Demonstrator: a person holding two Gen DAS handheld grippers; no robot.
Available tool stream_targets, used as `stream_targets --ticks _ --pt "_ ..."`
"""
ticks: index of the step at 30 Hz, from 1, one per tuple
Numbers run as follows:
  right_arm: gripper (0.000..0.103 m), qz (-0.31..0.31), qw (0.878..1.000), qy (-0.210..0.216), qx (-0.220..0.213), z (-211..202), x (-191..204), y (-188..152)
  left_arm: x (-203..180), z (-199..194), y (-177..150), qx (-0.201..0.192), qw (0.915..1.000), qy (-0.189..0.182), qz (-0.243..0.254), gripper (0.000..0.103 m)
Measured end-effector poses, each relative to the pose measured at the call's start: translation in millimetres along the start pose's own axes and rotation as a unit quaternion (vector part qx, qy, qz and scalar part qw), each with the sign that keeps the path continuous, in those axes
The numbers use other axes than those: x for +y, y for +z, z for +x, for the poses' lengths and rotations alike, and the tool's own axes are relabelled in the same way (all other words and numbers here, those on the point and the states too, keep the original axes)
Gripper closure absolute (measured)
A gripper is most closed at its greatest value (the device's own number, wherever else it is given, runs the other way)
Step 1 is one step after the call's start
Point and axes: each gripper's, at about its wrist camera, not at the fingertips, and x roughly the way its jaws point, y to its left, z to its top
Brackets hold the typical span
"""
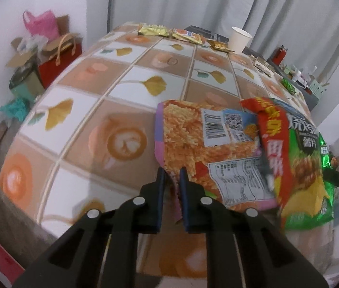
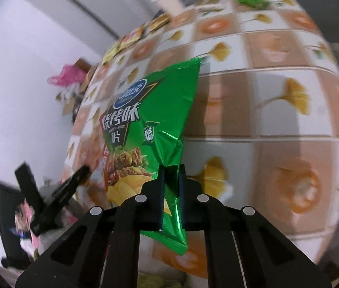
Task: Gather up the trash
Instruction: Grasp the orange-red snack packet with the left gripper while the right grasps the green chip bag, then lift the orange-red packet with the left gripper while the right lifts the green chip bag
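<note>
My left fingers (image 1: 161, 187) pinch the noodle wrapper's (image 1: 193, 144) corner, right fingers (image 2: 161, 184) clamp the green bag (image 2: 160, 110); thin edge grips may slip.

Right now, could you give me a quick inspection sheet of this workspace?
Surface: table under a checked leaf-and-coffee cloth.
Job's things: orange noodle wrapper and green chip bag, each gripped.
Clutter: paper cup, gold wrappers at the far edge, small green packet.
Claws: left claw shut on the wrapper's corner; right claw shut on the bag.
Cables: nothing seen.
Surroundings: grey curtain, pink bag, cardboard boxes.
</note>
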Motion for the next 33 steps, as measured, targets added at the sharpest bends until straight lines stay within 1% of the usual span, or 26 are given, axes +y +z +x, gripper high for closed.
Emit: stream_targets --ticks 1,4,6,7,8,9,10,11,12,13,14,16,17,20,21,22,23,24,25,26,27,28,29,31,33 --pt "0.095 0.012 1.0 -0.002 -0.008 -4.6 -7.0 -0.5 -0.5 -2.1 -2.8 0.003 1.0 -0.005 -0.002 0.09" --pt "0.095 0.053 0.998 -0.014 -0.031 -20.0 -32.1 -3.6 -3.0 -10.2 -15.1 0.019 0.9991 -0.036 -0.011 0.089" --pt "0.095 0.072 0.996 -0.019 -0.041 -29.4 -45.4 -8.0 -8.4 -15.6 -24.2 0.035 0.9971 -0.067 -0.006 0.088" --pt "0.095 0.081 0.995 -0.023 -0.046 -32.8 -51.8 -10.8 -12.4 -19.3 -29.3 0.048 0.9948 -0.09 0.0 0.085" --pt "0.095 0.087 0.995 -0.025 -0.048 -33.9 -55.1 -12.3 -16.2 -21.7 -33.3 0.062 0.9915 -0.114 0.005 0.079" --pt "0.095 0.096 0.994 -0.028 -0.052 -36.7 -60.7 -15.1 -22.1 -25.4 -39.4 0.091 0.9822 -0.164 0.019 0.076" --pt "0.095 0.102 0.993 -0.027 -0.056 -39.5 -64.8 -17.2 -26.1 -29.3 -43.7 0.111 0.9726 -0.202 0.031 0.068" --pt "0.095 0.107 0.992 -0.025 -0.06 -41.9 -68.5 -19.0 -30.0 -35.1 -46.3 0.123 0.9644 -0.23 0.046 0.06" --pt "0.095 0.113 0.991 -0.023 -0.064 -44.3 -72.2 -20.8 -35.1 -46.2 -47.5 0.121 0.9567 -0.254 0.076 0.058" --pt "0.095 0.117 0.991 -0.02 -0.068 -47.3 -75.4 -22.3 -39.0 -59.4 -45.8 0.102 0.9523 -0.266 0.109 0.054" --pt "0.095 0.12 0.99 -0.016 -0.071 -50.7 -77.7 -23.8 -41.0 -70.9 -41.5 0.077 0.9501 -0.269 0.137 0.049" --pt "0.095 0.123 0.989 -0.004 -0.076 -57.0 -82.5 -24.8 -41.6 -80.6 -30.4 0.041 0.9513 -0.259 0.162 0.045" --pt "0.095 0.123 0.989 0.002 -0.078 -60.0 -83.2 -26.2 -40.3 -80.3 -18.9 0.022 0.9566 -0.238 0.167 0.044" --pt "0.096 0.117 0.99 0.021 -0.078 -70.9 -86.8 -32.8 -32.1 -60.8 7.8 -0.004 0.969 -0.196 0.15 0.044" --pt "0.096 0.112 0.99 0.029 -0.077 -73.4 -85.7 -36.8 -27.3 -44.8 16.8 0.001 0.9748 -0.176 0.136 0.044" --pt "0.096 0.108 0.991 0.033 -0.076 -77.9 -87.0 -40.5 -23.8 -27.8 23.4 0.01 0.9808 -0.149 0.126 0.043" --pt "0.096 0.1 0.992 0.037 -0.073 -79.9 -84.8 -44.7 -20.9 -6.2 27.9 0.028 0.9871 -0.105 0.118 0.043" --pt "0.096 0.096 0.992 0.04 -0.073 -83.2 -85.1 -48.2 -18.7 5.5 28.7 0.043 0.9882 -0.092 0.115 0.043" --pt "0.096 0.092 0.992 0.045 -0.074 -88.7 -87.0 -53.3 -17.2 19.1 27.9 0.07 0.9879 -0.085 0.11 0.043" --pt "0.096 0.089 0.992 0.052 -0.074 -91.1 -86.0 -56.7 -18.2 16.3 27.4 0.052 0.9883 -0.086 0.115 0.043" --pt "0.096 0.085 0.991 0.064 -0.076 -92.3 -83.6 -60.0 -20.8 14.3 26.0 0.057 0.9861 -0.094 0.124 0.043" --pt "0.096 0.079 0.991 0.074 -0.076 -92.1 -81.0 -61.7 -24.8 15.1 24.4 0.073 0.9826 -0.108 0.133 0.043" --pt "0.096 0.074 0.991 0.08 -0.076 -91.0 -78.2 -62.3 -27.3 14.7 21.5 0.08 0.9811 -0.116 0.133 0.043" --pt "0.096 0.062 0.992 0.08 -0.069 -82.5 -73.0 -61.5 -30.2 12.7 14.5 0.089 0.9784 -0.127 0.136 0.043" --pt "0.096 0.064 0.994 0.071 -0.051 -66.1 -70.7 -55.5 -32.2 7.6 7.6 0.094 0.9766 -0.135 0.138 0.043"
